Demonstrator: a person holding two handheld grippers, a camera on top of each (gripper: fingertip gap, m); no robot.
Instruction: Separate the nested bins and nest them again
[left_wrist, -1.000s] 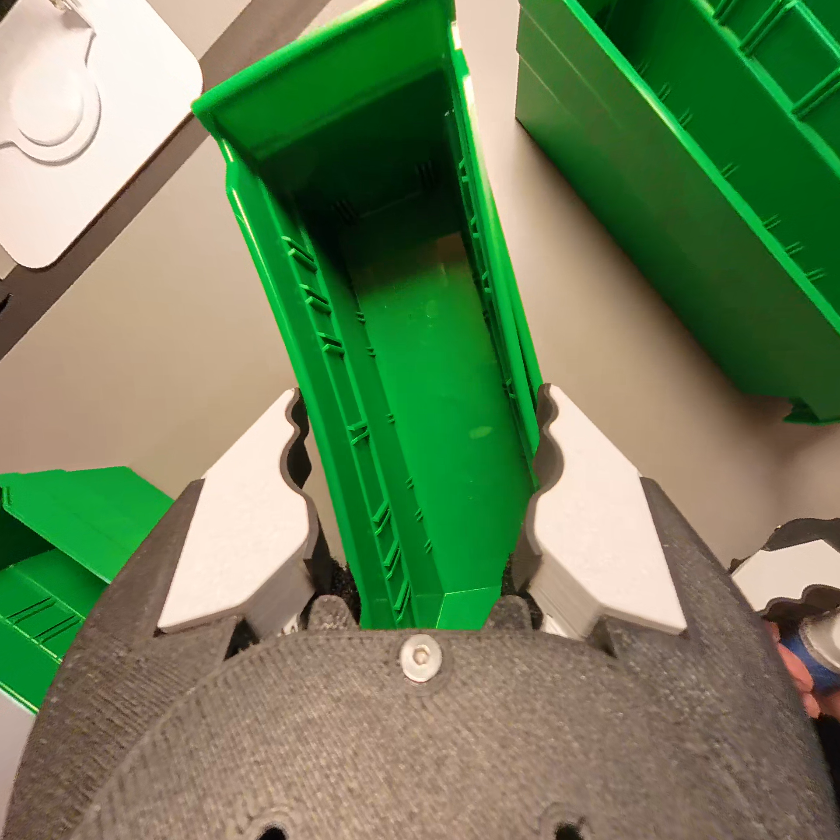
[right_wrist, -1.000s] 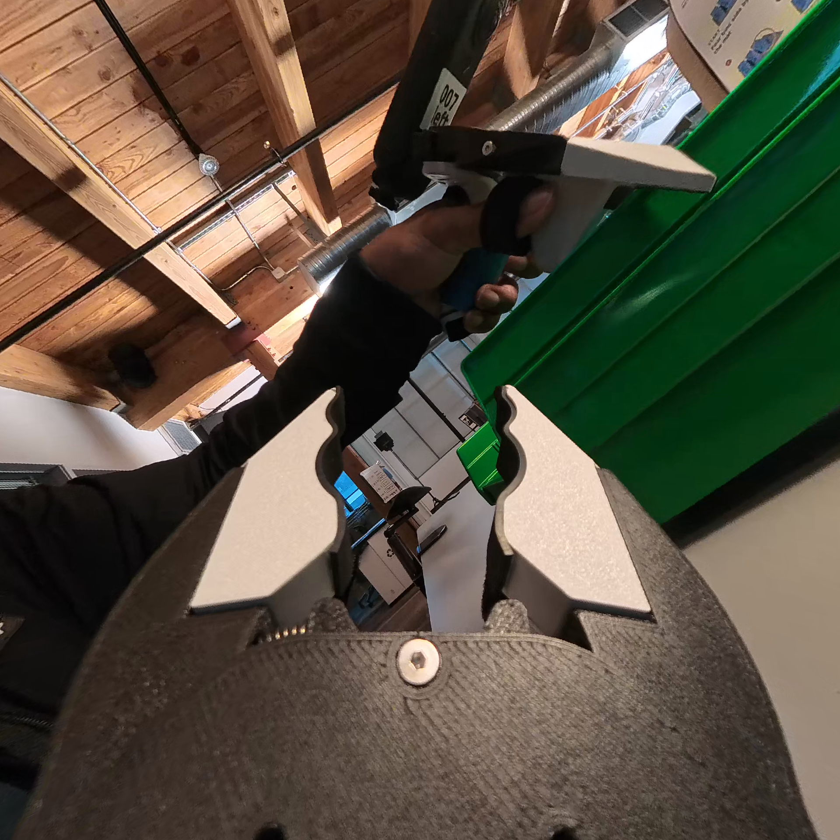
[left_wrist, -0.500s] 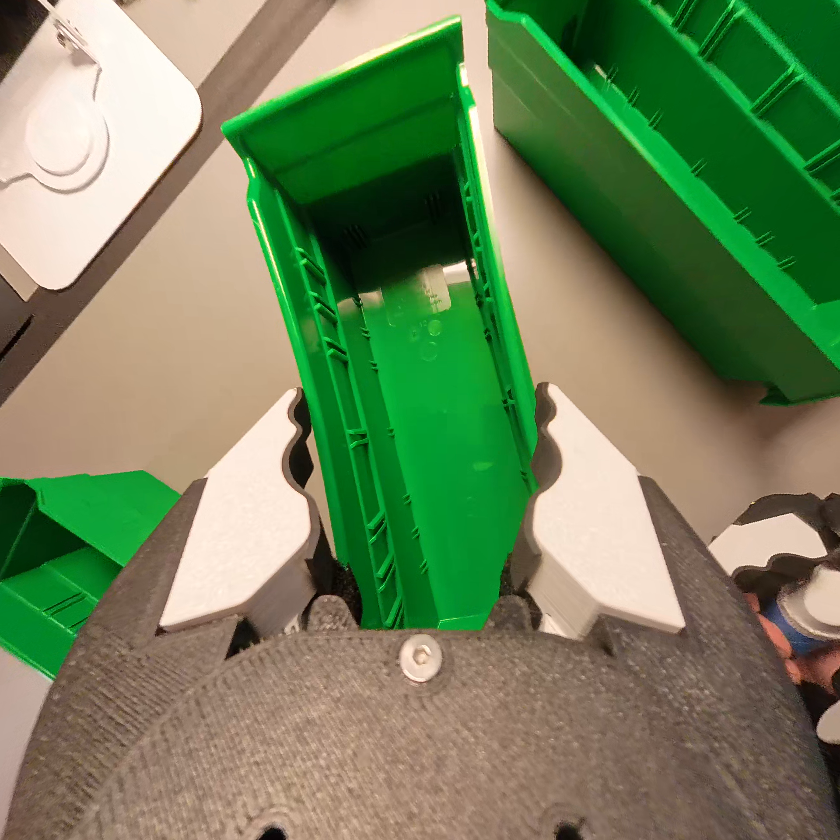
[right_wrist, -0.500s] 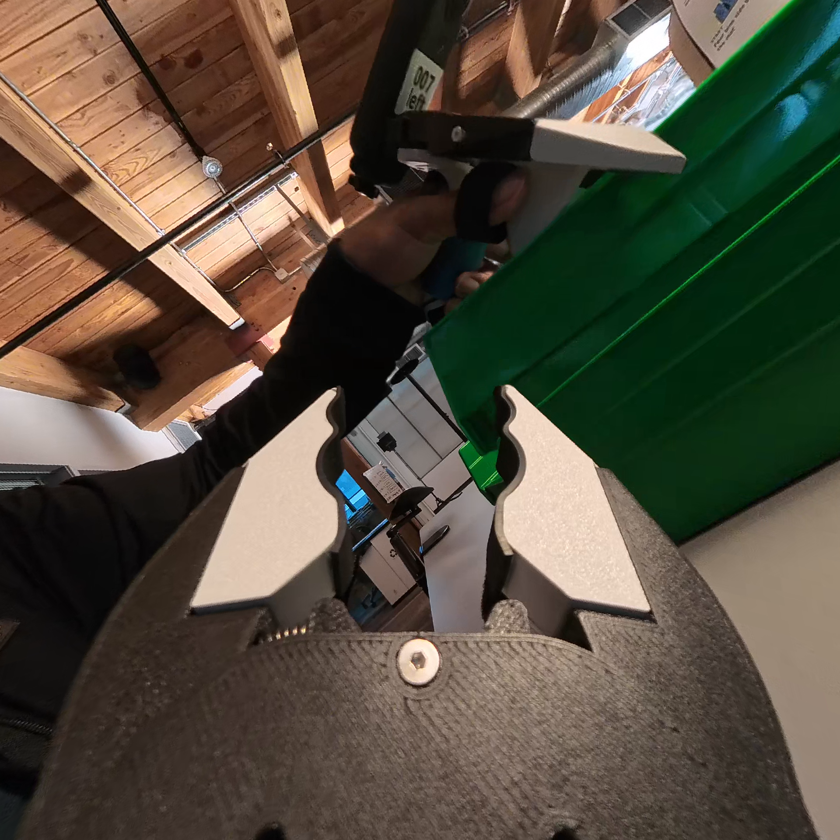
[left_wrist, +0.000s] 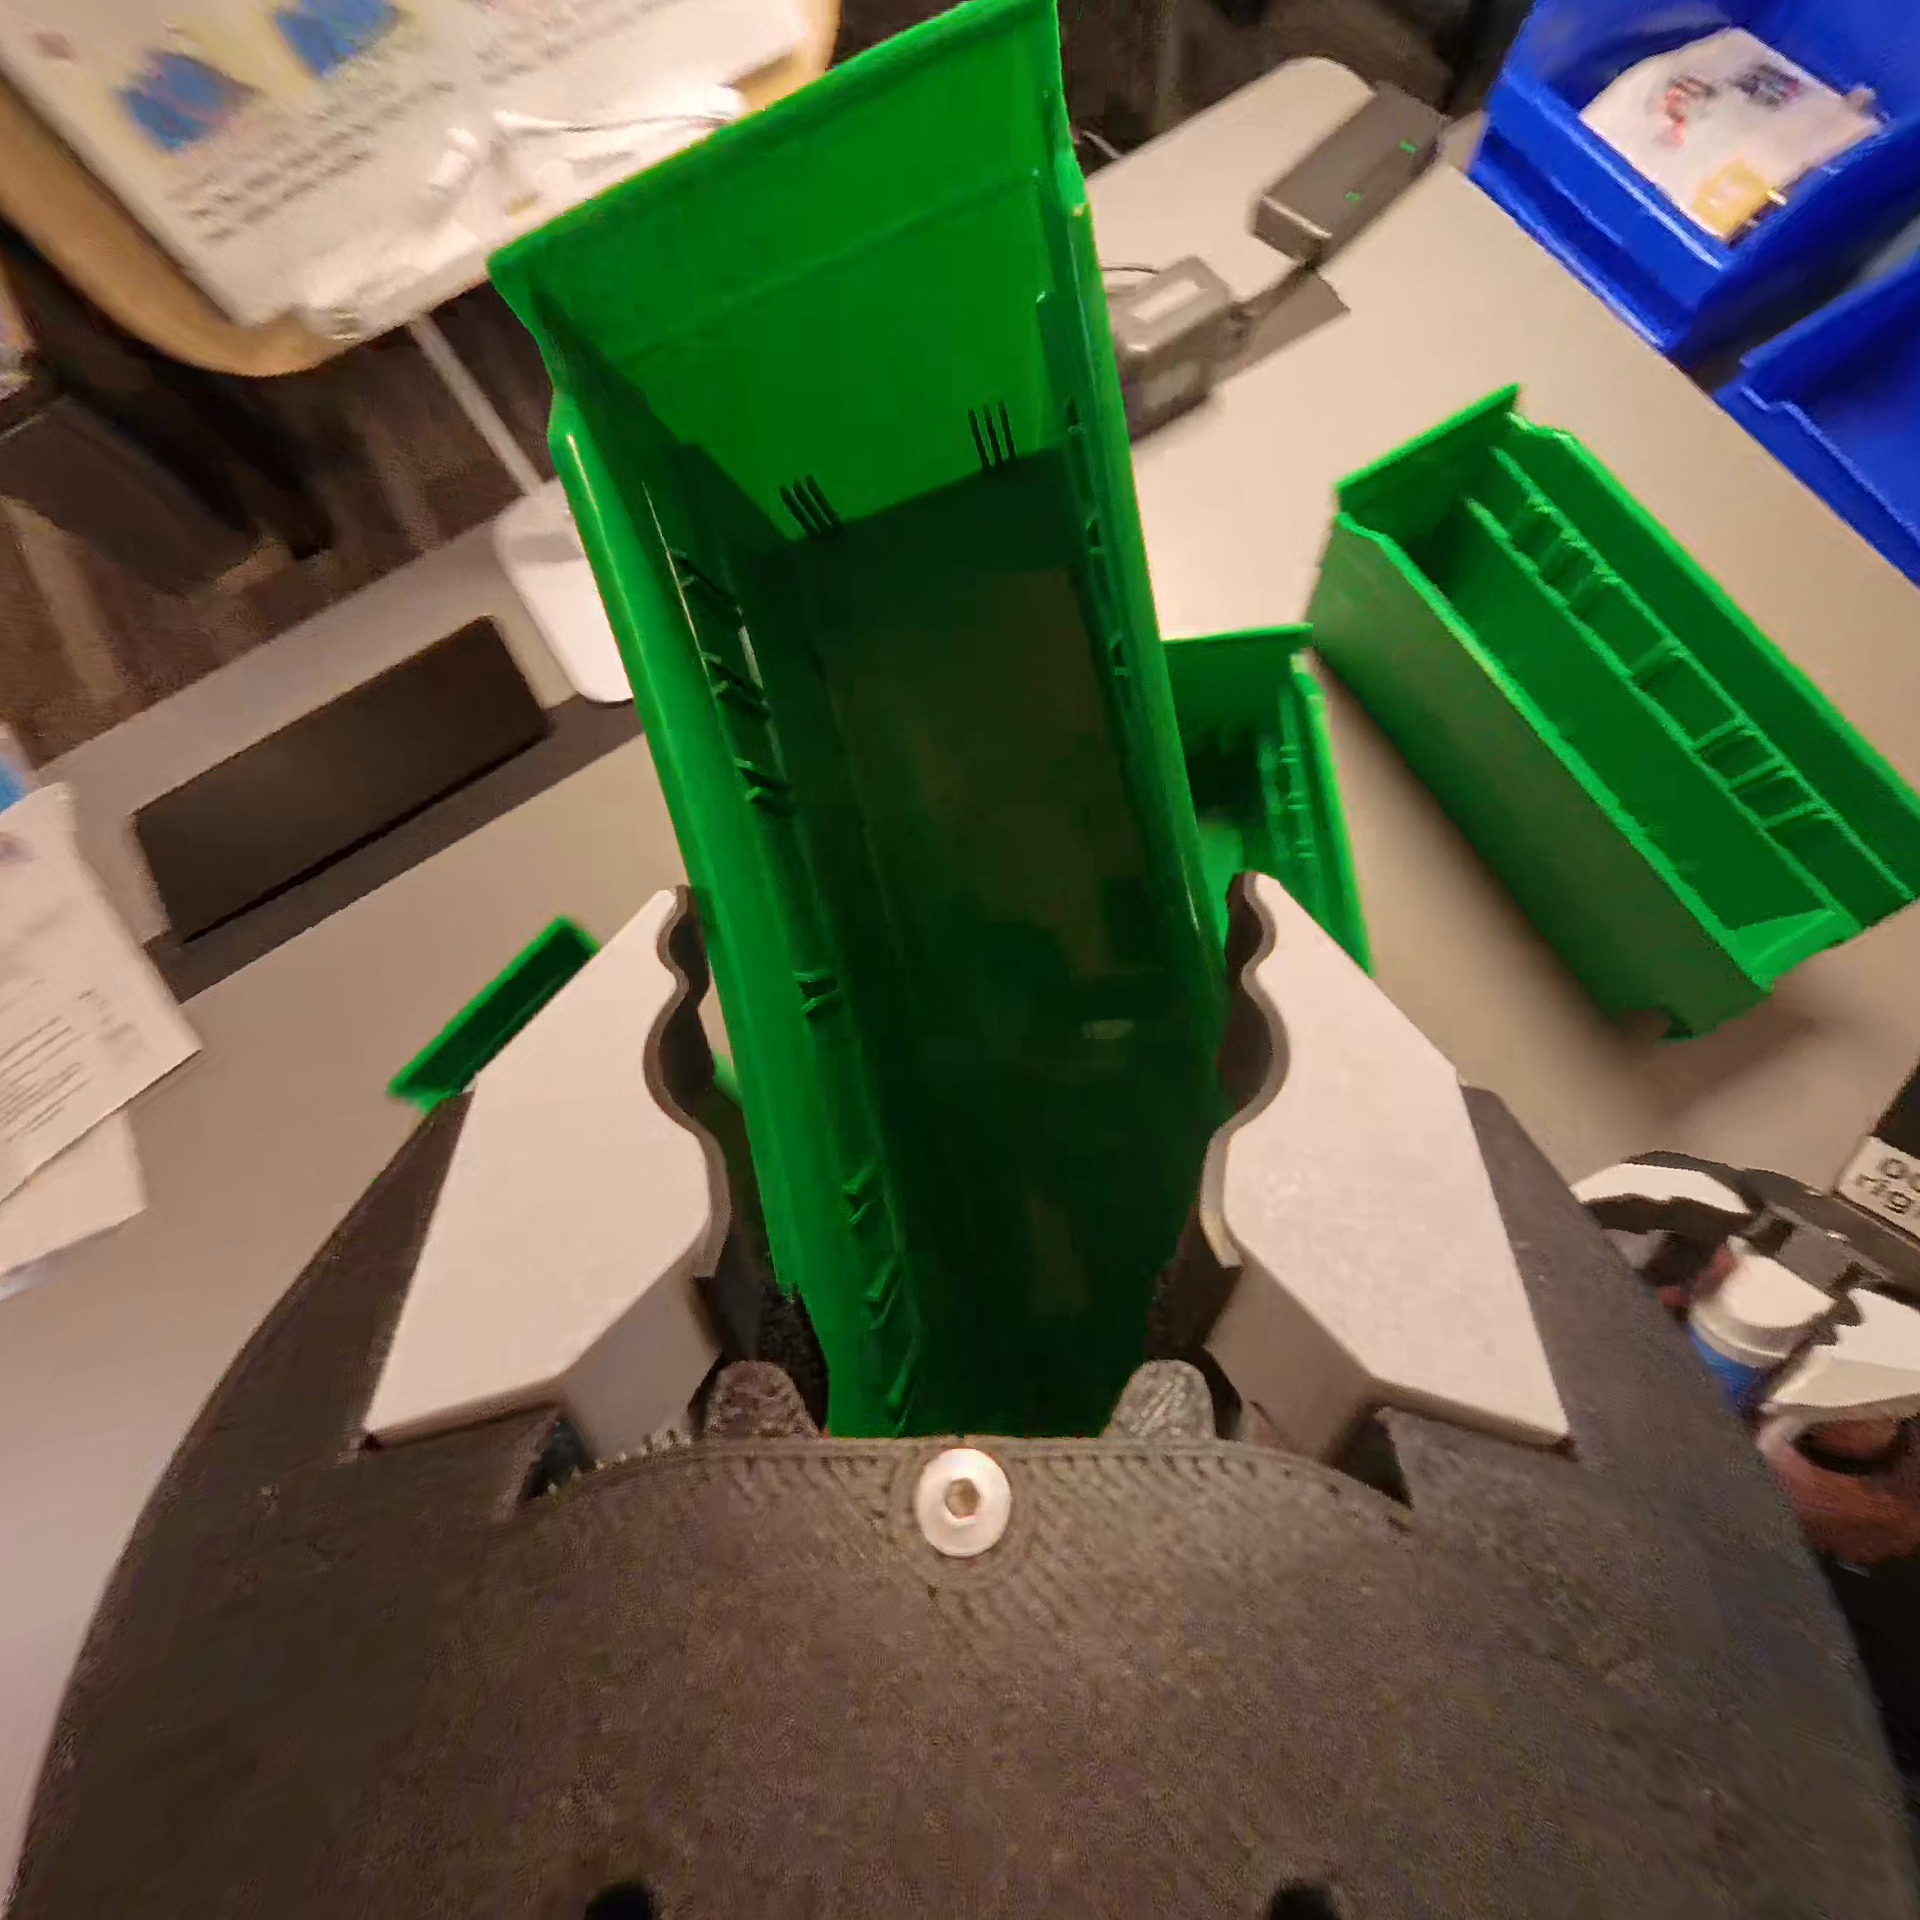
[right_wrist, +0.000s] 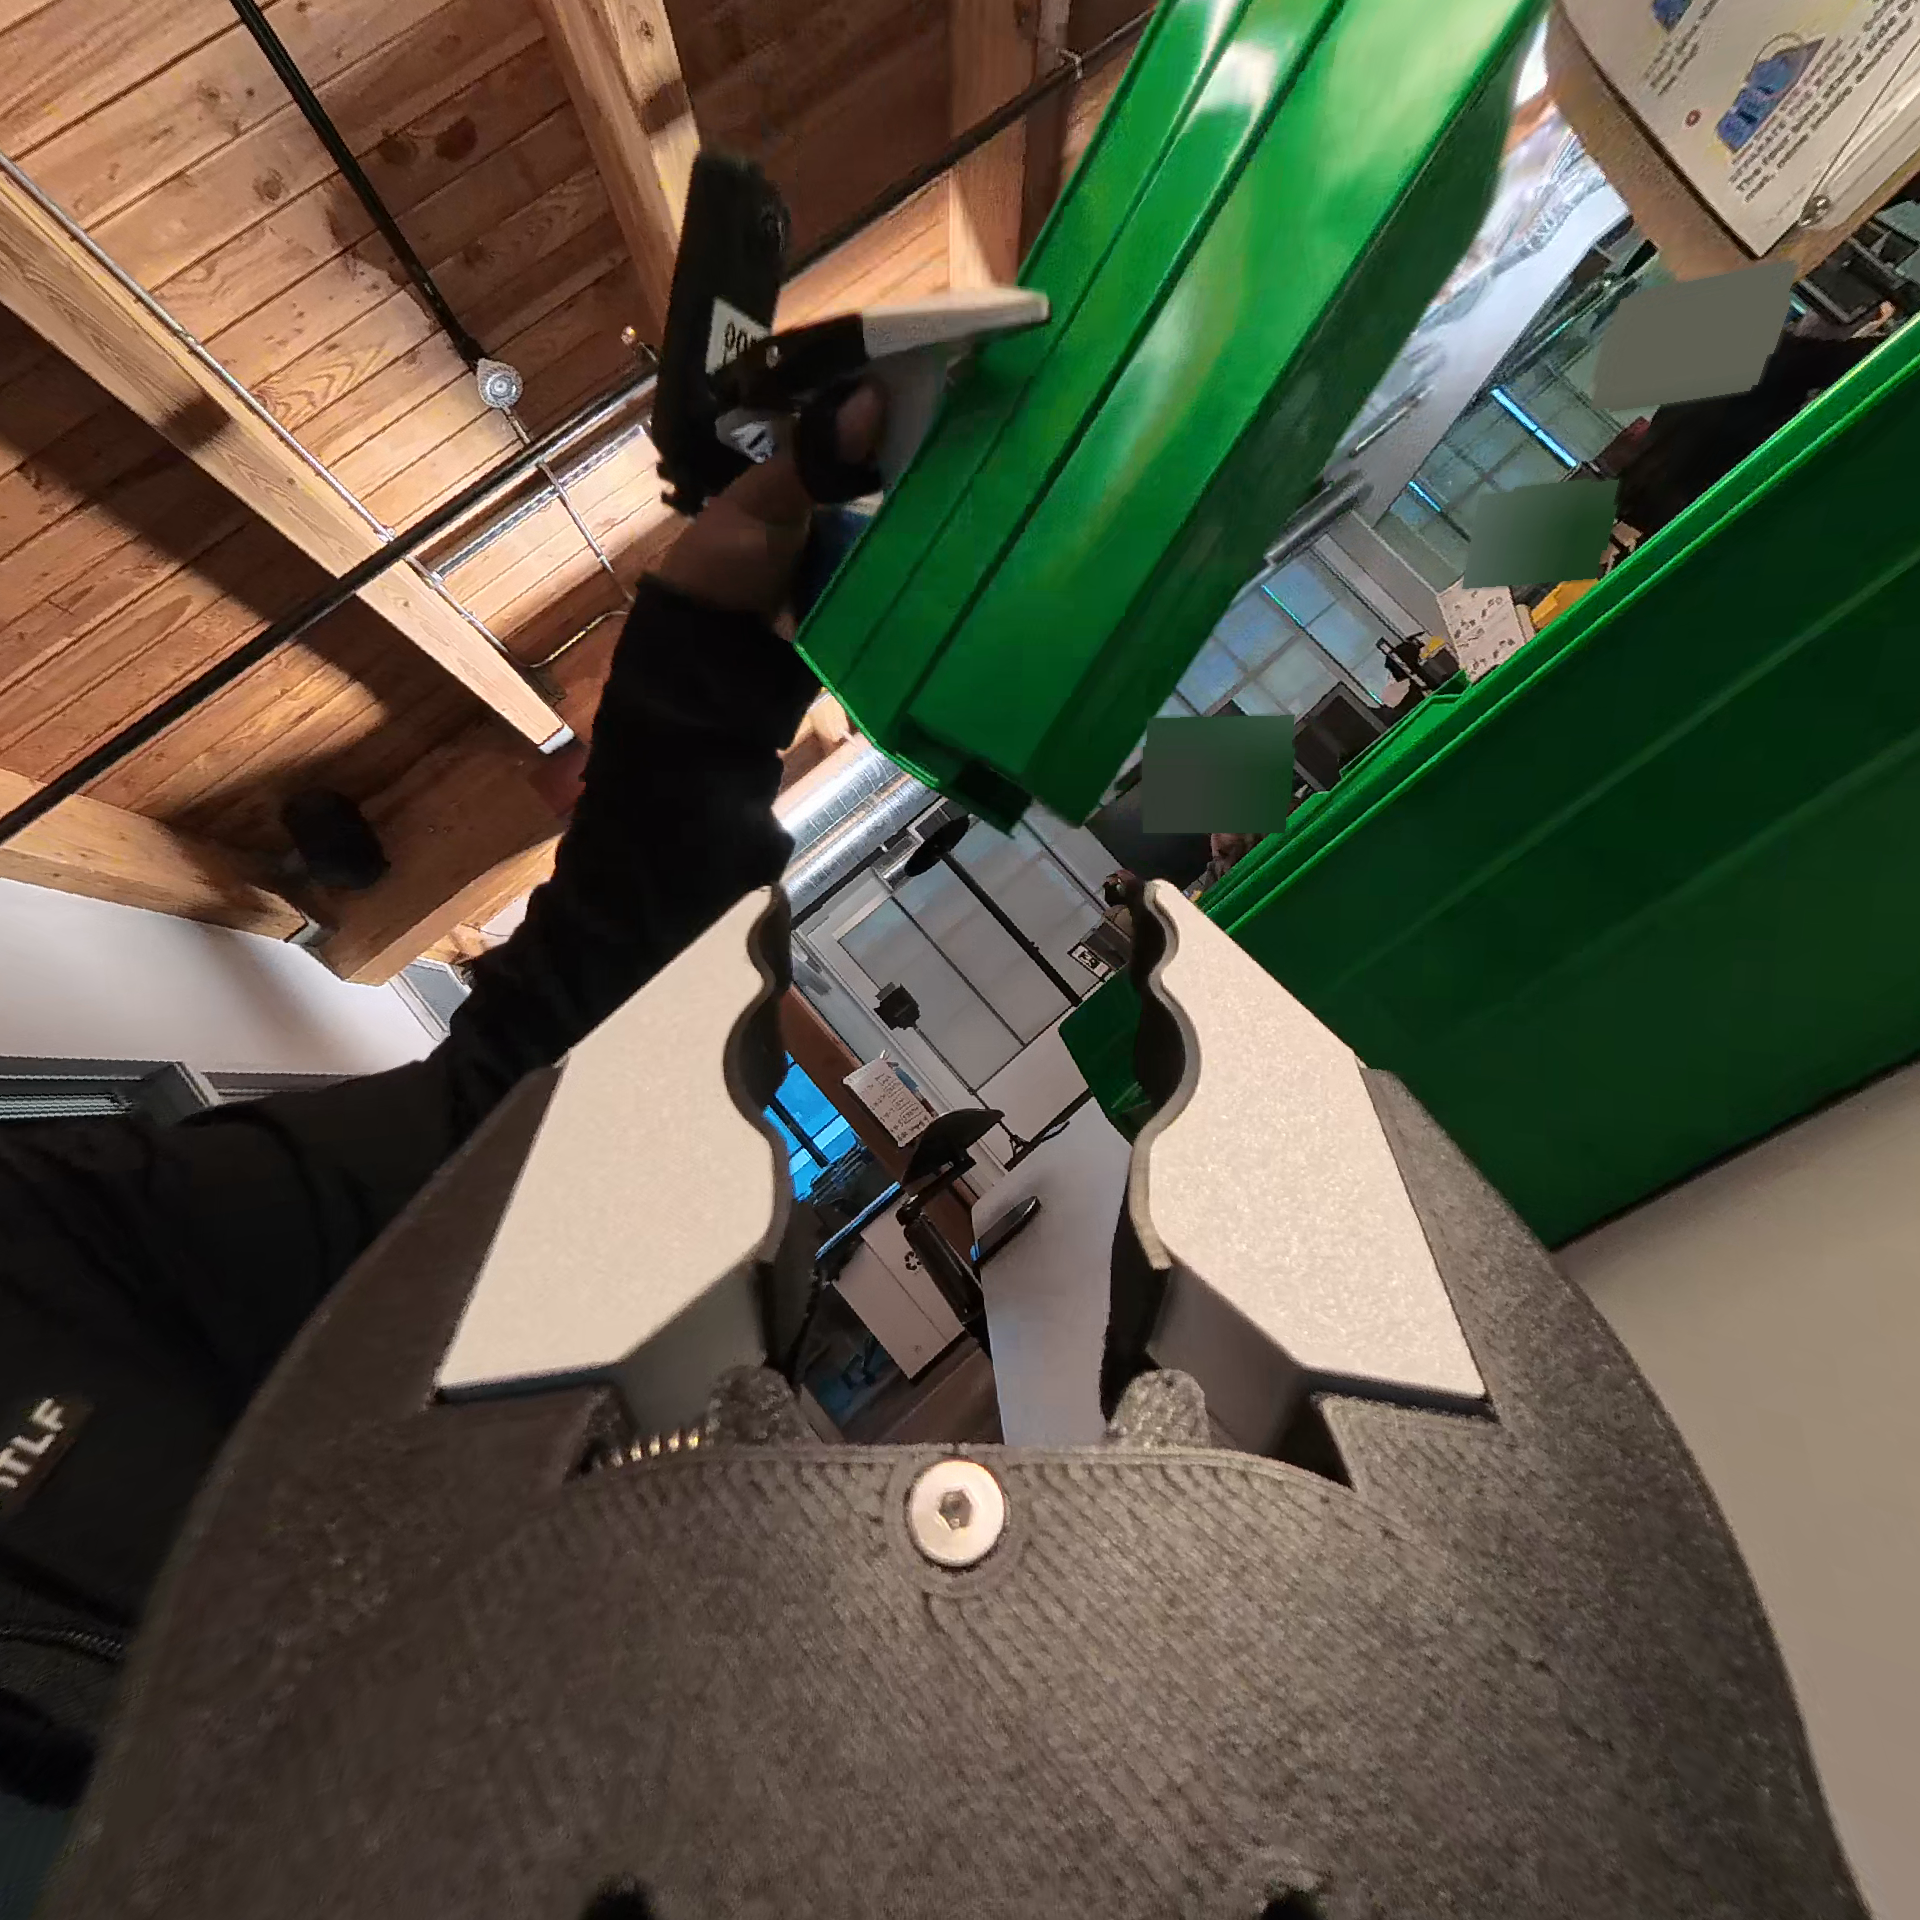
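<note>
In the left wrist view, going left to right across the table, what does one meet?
White papers → black box → narrow green bin held in the left claw → small green bin behind it → divided green bin → blue bins.

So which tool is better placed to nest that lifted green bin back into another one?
Left. The left tool already grips the narrow green bin in the air; the right tool holds nothing.

A grey table carries a long green bin, a smaller green bin beside it, blue bins, loose papers and a black power brick.
</note>
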